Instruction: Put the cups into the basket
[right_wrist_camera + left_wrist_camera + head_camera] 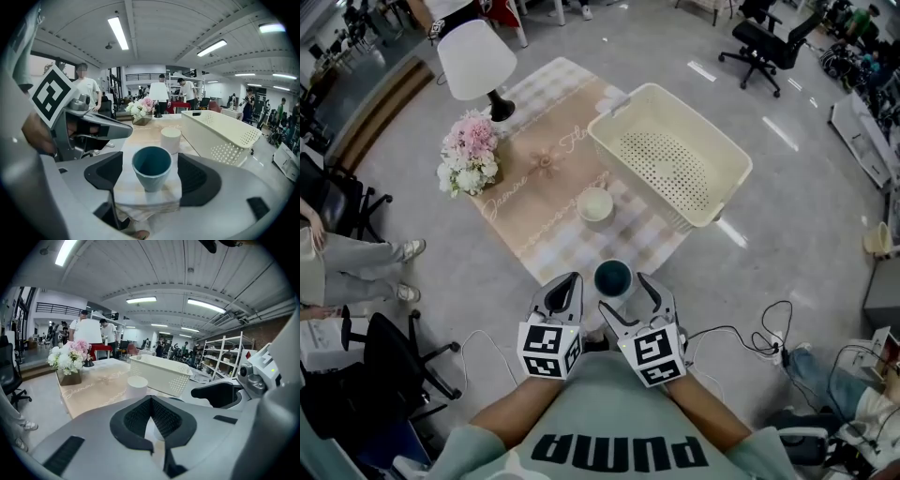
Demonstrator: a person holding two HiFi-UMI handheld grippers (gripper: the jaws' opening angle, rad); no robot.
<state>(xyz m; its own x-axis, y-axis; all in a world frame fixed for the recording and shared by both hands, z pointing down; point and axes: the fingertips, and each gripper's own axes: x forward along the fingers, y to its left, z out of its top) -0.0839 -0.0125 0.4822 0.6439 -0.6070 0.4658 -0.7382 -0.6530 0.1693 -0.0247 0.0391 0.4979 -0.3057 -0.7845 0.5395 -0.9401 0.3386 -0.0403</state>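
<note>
Floor: a grey polished floor [787,253] spreads all round; a black office chair [764,47] stands far right.
Table: a low table under a pale checked cloth [661,239] sits in the middle of the scene, turned corner-on to the person.
Basket: a cream perforated plastic basket [670,164], rectangular with a rolled rim, stands on the table's far right part and overhangs that side. No cup is in it.
Runner: a beige fabric runner [539,183] with pale script lettering lies across the cloth, left of the basket.
Lamp: a table lamp with a white shade [476,58] and a dark foot stands at the far left corner of the table.
Flowers: a bunch of pink and white flowers [469,155] in a brown box sits just near of the lamp, on the left edge.
Right gripper: the right gripper [622,291] is at the near edge of the table with its jaws wide apart. The teal cup stands between the black pads, with a gap on both sides, so neither pad presses on it.
Left gripper: the left gripper [150,401] is just left of the right one, its jaws brought together at the tips with nothing between them.
Teal cup: a teal tapered cup [612,277] stands upright at the table's near corner, mouth up.
Cream cup: a cream round cup [595,204] stands upright near the middle of the table, beside the basket's near left wall and farther off than the teal one.
</note>
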